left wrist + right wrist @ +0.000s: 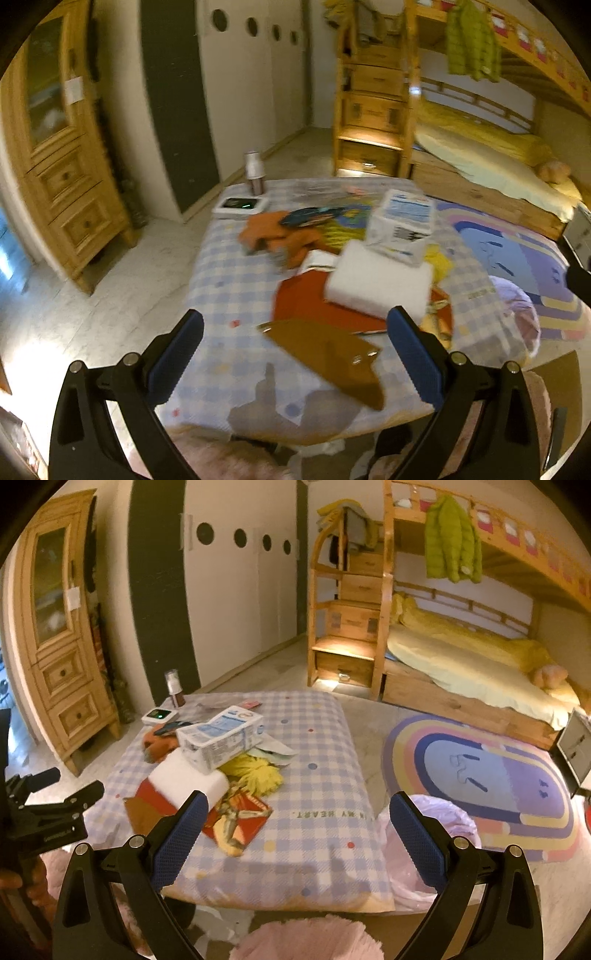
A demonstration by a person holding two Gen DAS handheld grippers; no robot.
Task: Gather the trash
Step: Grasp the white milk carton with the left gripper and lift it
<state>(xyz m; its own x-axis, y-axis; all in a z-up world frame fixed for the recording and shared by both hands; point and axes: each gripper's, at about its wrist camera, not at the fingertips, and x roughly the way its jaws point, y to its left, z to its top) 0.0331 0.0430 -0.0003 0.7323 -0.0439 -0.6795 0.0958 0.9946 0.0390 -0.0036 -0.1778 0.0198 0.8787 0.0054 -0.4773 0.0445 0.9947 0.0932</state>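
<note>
A low table with a blue checked cloth (229,266) (317,746) carries a pile of trash: a white foam block (376,280) (184,775), a blue-white carton (402,221) (221,738), a red sheet (306,302) (147,794), a brown wrapper (332,354), orange scraps (273,232), yellow paper (255,771) and a printed red wrapper (240,819). My left gripper (295,325) is open and empty above the brown wrapper. My right gripper (299,808) is open and empty over the table's near right part. A pink plastic bag (439,819) (517,306) stands right of the table.
A bottle (255,173) (174,690) and a small white device (242,205) (159,715) stand at the table's far left corner. A wooden cabinet (62,646) is at left, a bunk bed (461,657) at back right, a colourful rug (491,786) on the floor.
</note>
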